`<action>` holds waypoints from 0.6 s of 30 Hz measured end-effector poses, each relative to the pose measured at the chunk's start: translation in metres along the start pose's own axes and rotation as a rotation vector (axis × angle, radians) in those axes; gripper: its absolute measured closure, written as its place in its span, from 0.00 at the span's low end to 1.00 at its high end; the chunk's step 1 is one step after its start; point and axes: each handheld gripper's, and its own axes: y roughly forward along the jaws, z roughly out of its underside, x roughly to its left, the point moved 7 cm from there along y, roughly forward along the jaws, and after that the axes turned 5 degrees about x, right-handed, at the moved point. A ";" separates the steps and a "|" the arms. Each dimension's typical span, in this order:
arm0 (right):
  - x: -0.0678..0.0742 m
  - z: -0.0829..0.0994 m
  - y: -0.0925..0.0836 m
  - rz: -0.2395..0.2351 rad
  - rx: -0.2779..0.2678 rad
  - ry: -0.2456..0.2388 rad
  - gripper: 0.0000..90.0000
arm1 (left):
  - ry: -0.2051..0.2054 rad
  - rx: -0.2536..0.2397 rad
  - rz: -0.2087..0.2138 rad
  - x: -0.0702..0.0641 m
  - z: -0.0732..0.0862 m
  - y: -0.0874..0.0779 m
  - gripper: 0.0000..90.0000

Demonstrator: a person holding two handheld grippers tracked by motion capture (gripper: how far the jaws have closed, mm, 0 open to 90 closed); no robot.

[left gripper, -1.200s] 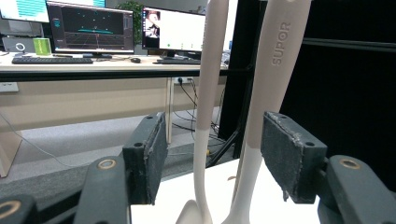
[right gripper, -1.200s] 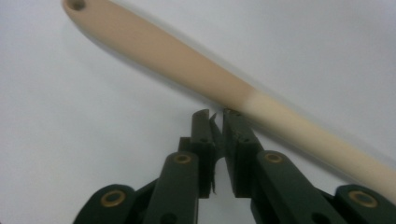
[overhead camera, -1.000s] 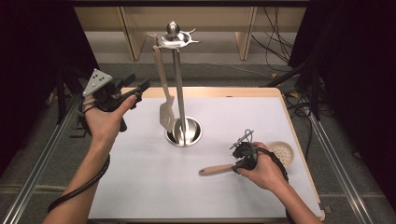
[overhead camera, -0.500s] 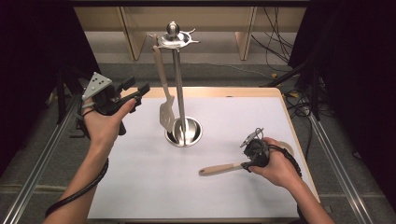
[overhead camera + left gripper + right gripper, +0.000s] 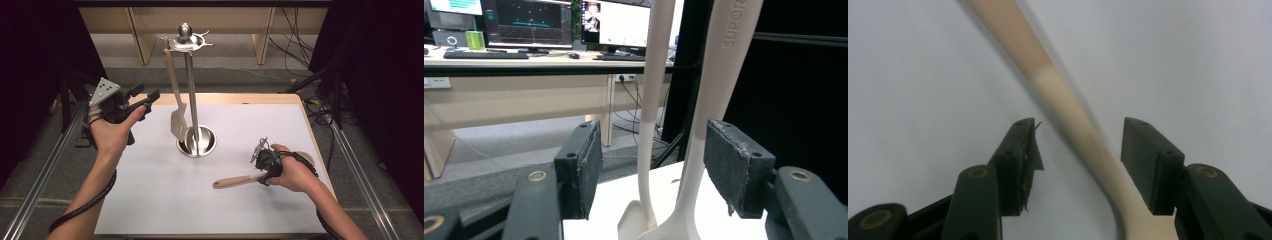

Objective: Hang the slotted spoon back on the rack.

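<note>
A tall metal utensil stand (image 5: 192,90) rises from the middle of a white surface (image 5: 150,200). One pale spatula (image 5: 176,100) already hangs from a hook at the stand's top, so that part of the work looks done. A second utensil, a wooden-handled spoon (image 5: 235,181), lies flat on the surface, in front of the stand and to its right; it looks not yet lifted or hung.

The right tongs (image 5: 263,160) sit low over the spoon's neck, jaws wide apart on either side of it without touching (image 5: 1073,145). The left tongs (image 5: 142,100) hover left of the stand, level with the hanging spatula, jaws wide and holding nothing.

Around the stand, a wooden frame and loose cables lie beyond the surface. The hanging spatula and the stand's pole may crowd the free hooks.
</note>
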 end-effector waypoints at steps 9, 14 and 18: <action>-0.002 -0.008 0.006 -0.021 0.053 -0.052 0.55 | 0.001 0.011 0.020 -0.002 0.004 0.002 0.44; -0.002 -0.010 0.009 -0.020 0.082 -0.064 0.56 | -0.001 0.003 0.015 -0.001 0.002 -0.001 0.44; -0.002 -0.012 0.012 -0.033 0.090 -0.088 0.57 | -0.001 0.000 0.013 -0.002 0.000 0.001 0.44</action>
